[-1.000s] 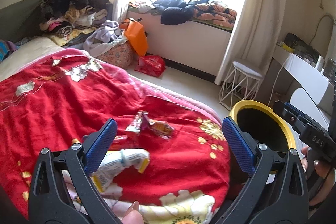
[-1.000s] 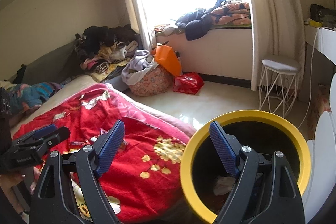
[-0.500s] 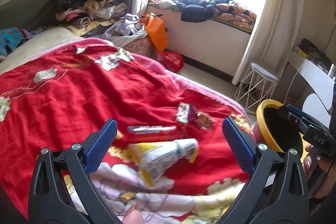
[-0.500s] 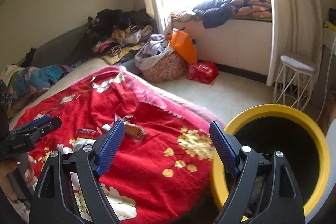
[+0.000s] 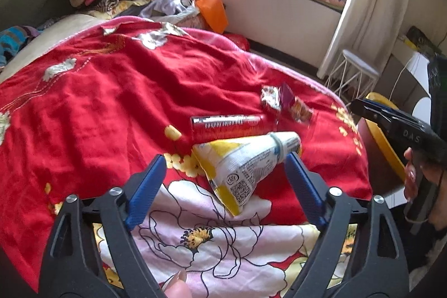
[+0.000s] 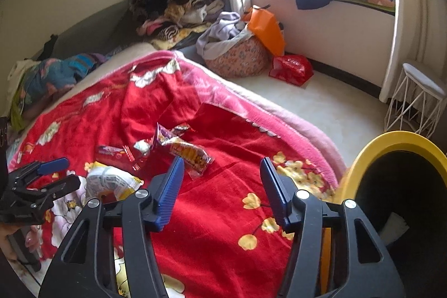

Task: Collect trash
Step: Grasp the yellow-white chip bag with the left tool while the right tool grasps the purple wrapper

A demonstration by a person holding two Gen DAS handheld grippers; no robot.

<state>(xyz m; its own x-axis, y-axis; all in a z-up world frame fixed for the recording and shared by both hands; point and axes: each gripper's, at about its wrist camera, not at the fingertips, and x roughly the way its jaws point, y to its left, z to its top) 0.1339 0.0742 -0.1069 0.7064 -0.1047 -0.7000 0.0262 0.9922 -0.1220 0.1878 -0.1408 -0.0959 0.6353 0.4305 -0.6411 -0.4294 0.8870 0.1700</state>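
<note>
Trash lies scattered on a red floral blanket (image 5: 111, 91) covering the bed. Left wrist view, centre of frame: yellow-and-white snack bag (image 5: 243, 164), rolled at its upper right end; just above it a red wrapper (image 5: 227, 124) lying flat; upper right of that, a small cluster of crumpled wrappers (image 5: 285, 102).

Left claw (image 5: 223, 175): blue pads apart, jaws closing. The snack bag sits between the pads; right pad tip looks close to the bag's rolled end, contact cannot be told. Left pad is clear of it.

Right claw (image 6: 222, 186): pads apart, jaws closing, nothing between them but blanket. In the right wrist view an orange-and-purple wrapper (image 6: 190, 155) lies just above the left pad tip, not gripped.

Yellow-rimmed bin (image 6: 391, 141), dark inside, stands at the right edge of the right wrist frame, beside the bed. In the left wrist view a sliver of its rim shows at right, behind the other claw.

Background, upper frame: heaped clothes (image 6: 178, 7), orange bag (image 6: 265, 27), white wire stool (image 6: 416, 99) on the floor near the curtain.
</note>
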